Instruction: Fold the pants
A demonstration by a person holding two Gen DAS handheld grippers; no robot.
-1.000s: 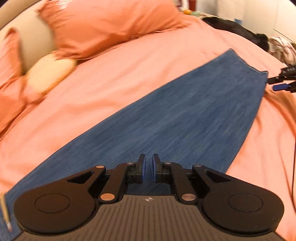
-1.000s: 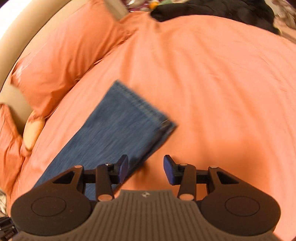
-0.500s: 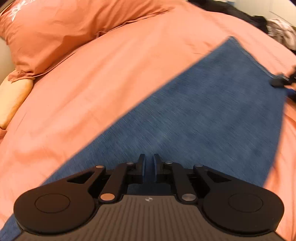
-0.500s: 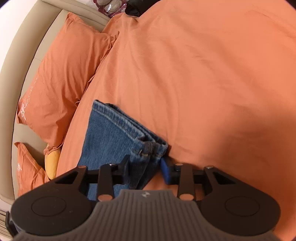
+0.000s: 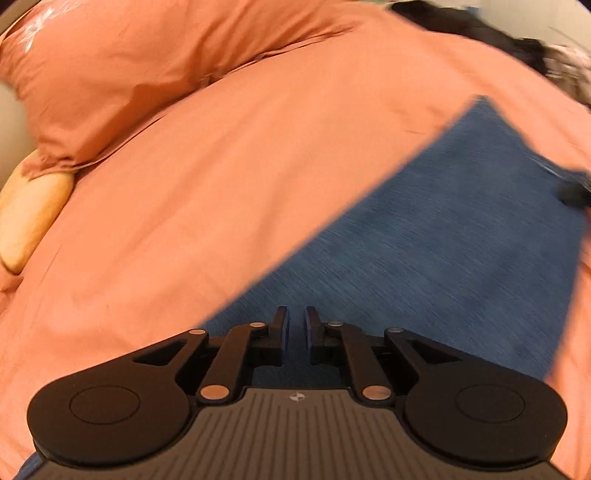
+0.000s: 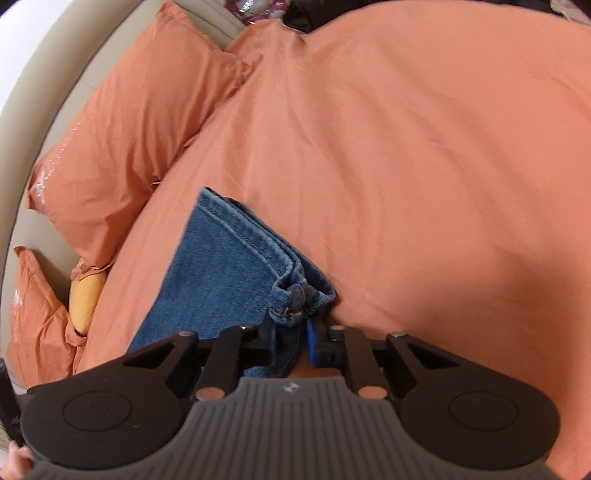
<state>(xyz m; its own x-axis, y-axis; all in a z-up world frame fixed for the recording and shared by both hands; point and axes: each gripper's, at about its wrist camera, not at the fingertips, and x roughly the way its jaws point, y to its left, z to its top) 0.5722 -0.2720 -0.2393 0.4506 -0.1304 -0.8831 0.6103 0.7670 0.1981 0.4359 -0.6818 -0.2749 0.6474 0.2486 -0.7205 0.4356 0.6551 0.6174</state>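
Note:
Blue denim pants (image 5: 443, 240) lie flat on the orange bed cover (image 5: 221, 221), folded lengthwise. My left gripper (image 5: 295, 325) hovers over the long left edge of the pants, its jaws nearly together with only a thin slit and nothing between them. In the right wrist view the stacked leg hems (image 6: 236, 240) lie straight ahead. My right gripper (image 6: 291, 343) is closing on the near hem corner (image 6: 291, 295), with bunched denim between its pads. A dark blurred tip of the right gripper (image 5: 572, 192) shows at that corner in the left wrist view.
Orange pillows (image 6: 133, 133) and a small yellow cushion (image 6: 86, 291) lie against the beige headboard (image 6: 44, 81) at the left. Dark clothing (image 5: 461, 22) is piled at the far edge of the bed. The bed cover (image 6: 443, 184) stretches wide to the right of the pants.
My right gripper came down onto the hem corner and its jaws narrowed from wide apart onto the denim. My left gripper slid across the pants to their left edge, jaws unchanged.

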